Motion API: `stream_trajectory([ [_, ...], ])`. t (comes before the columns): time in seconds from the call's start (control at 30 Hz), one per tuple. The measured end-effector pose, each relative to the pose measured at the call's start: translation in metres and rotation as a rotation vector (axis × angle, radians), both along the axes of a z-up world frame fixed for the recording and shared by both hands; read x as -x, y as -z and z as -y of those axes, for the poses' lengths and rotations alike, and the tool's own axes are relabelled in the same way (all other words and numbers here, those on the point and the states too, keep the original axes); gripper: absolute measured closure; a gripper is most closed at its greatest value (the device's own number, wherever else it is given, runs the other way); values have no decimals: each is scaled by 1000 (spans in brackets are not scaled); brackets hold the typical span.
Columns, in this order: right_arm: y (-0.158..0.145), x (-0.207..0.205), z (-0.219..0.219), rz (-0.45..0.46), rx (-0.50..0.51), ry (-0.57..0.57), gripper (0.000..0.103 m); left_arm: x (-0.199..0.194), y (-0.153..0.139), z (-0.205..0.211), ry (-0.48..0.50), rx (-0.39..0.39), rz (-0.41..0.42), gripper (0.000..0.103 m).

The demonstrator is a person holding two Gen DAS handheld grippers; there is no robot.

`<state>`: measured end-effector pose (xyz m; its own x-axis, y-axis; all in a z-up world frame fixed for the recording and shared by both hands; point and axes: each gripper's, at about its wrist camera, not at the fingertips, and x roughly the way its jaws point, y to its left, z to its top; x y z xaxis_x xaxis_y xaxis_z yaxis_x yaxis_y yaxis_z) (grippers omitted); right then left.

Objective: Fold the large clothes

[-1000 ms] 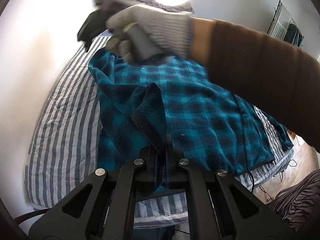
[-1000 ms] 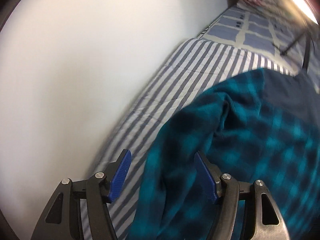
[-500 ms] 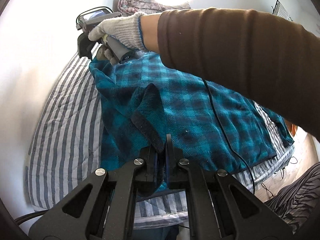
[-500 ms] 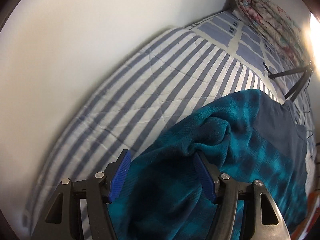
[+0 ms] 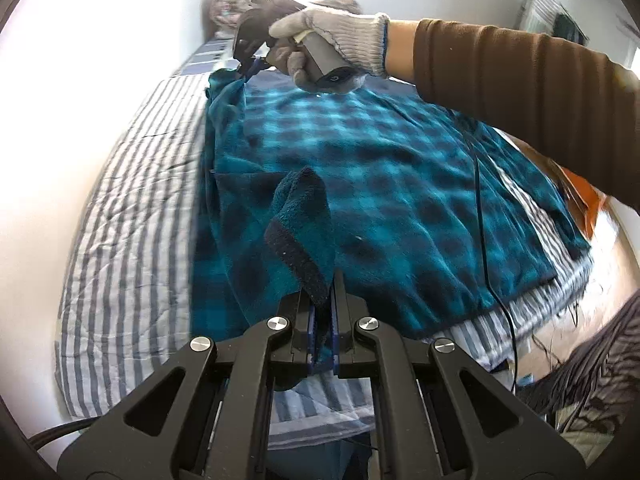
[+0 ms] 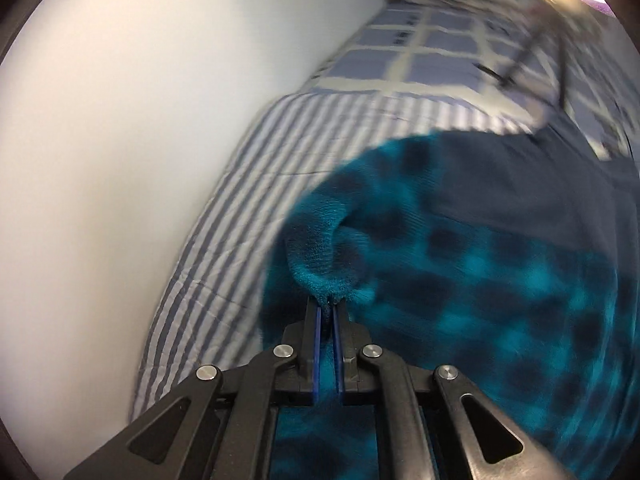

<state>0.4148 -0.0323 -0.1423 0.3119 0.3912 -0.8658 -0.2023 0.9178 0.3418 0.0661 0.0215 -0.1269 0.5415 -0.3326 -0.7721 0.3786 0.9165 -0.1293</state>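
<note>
No readable writing anywhere. The teal plaid fleece [image 5: 384, 184] lies spread over the striped bedsheet [image 5: 132, 216]. The left gripper [image 5: 323, 312] is clamped on a dark-edged fold, the right gripper [image 6: 328, 320] pinched tight on a corner. Only the left wrist view shows the gloved hand [image 5: 332, 40] and brown sleeve [image 5: 520, 80].
</note>
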Motion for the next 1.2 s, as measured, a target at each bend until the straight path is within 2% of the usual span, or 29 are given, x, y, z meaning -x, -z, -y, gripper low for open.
stream_trajectory([
  [0.07,11,1,24,-12,-18,41,97,6,-1,8,14,-15,12,100],
  [0.1,16,2,32,-23,-14,60,95,8,0,12,25,-17,7,96],
  [0.17,26,3,45,-39,23,87,88,10,0,15,44,-9,-4,74],
  [0.2,29,5,49,-41,35,91,76,13,-1,16,54,1,-2,57],
  [0.23,31,6,54,-43,38,89,71,16,-2,14,60,12,-2,50],
  [0.33,33,18,59,-33,62,76,67,17,-5,6,57,68,-24,49],
  [0.43,20,36,52,45,162,43,66,10,1,-21,-54,132,-78,49],
  [0.5,5,48,37,114,204,-3,66,3,14,-43,-162,209,-148,49],
  [0.6,-18,54,12,189,195,-82,66,-2,36,-62,-267,326,-244,50],
  [0.7,-21,47,-14,120,102,-155,55,-7,57,-66,-323,387,-305,50],
  [0.77,-14,37,-33,78,112,-164,55,-10,67,-63,-335,416,-336,50],
  [0.9,8,28,-60,17,178,-168,55,-17,72,-53,-305,427,-346,59],
  [0.97,19,20,-69,-7,188,-155,55,-21,75,-48,-297,448,-361,73],
  [1.03,27,21,-73,-19,217,-139,55,-23,78,-48,-317,445,-374,97],
  [1.07,31,21,-74,-26,223,-134,57,-23,80,-48,-327,442,-372,100],
  [1.1,35,19,-77,-31,227,-133,68,-23,80,-48,-332,437,-369,101],
  [1.13,39,18,-78,-39,238,-133,85,-23,80,-48,-332,433,-367,103],
  [1.2,41,20,-78,-38,258,-128,94,-21,73,-50,-327,434,-352,103],
])
